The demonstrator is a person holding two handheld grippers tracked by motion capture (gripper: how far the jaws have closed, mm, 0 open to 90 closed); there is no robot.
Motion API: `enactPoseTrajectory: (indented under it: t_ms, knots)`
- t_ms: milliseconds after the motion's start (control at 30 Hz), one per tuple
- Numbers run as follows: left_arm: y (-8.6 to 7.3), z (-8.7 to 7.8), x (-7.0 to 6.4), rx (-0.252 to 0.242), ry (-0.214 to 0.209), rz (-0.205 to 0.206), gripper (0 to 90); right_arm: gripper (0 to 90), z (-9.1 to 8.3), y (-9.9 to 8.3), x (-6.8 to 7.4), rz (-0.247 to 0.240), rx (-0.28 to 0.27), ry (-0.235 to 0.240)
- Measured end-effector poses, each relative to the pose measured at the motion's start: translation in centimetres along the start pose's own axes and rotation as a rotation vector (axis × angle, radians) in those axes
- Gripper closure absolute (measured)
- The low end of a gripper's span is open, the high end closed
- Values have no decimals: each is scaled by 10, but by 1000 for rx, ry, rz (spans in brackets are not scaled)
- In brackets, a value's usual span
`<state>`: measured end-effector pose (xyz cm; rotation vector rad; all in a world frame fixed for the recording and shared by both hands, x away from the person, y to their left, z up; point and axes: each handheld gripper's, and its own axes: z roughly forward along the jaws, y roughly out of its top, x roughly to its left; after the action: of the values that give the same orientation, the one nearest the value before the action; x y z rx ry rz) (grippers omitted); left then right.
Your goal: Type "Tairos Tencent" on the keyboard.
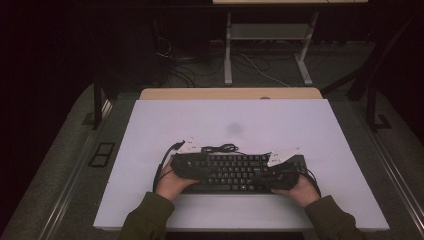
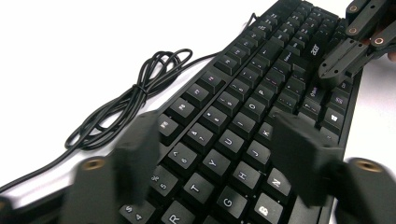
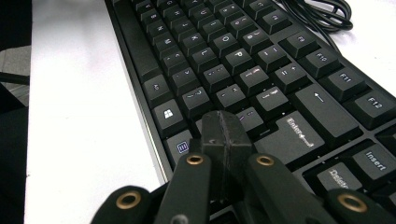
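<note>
A black keyboard (image 1: 235, 172) lies near the front edge of the white tabletop (image 1: 225, 120). In the left gripper view its keys (image 2: 243, 107) run away to the upper right. My left gripper (image 2: 219, 154) hovers open over the letter keys, jaws spread wide with nothing between them; in the high view the left gripper (image 1: 194, 167) sits over the keyboard's left end. My right gripper (image 3: 224, 135) is shut, its joined tips resting at the keys (image 3: 233, 60) near the menu key, right end (image 1: 276, 175). It also appears as the far gripper (image 2: 348, 51).
The keyboard's black cable (image 2: 135, 98) lies coiled on the table just behind it (image 1: 222, 148) (image 3: 322, 14). A wooden table edge (image 1: 230, 93) sits behind the white top. Desk legs (image 1: 228, 55) and floor cables (image 1: 260, 67) are farther back.
</note>
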<state>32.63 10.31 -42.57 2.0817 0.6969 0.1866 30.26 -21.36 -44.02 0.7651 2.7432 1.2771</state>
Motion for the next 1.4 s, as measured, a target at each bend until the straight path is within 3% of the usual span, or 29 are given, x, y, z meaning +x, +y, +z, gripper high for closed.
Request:
enactPoseTrajectory:
  t_ms: [200,433,800,1400]
  knots:
    - [-1,-3,1,25,22,28,656,894,0,0,0,1,0,-2]
    - [-3,-2,3,84,15,39,878,894,0,0,0,3,0,-4]
    - [-6,0,4,126,19,30,888,895,0,0,0,2,1,-5]
    - [-7,2,4,130,13,15,888,895,0,0,0,3,2,-6]
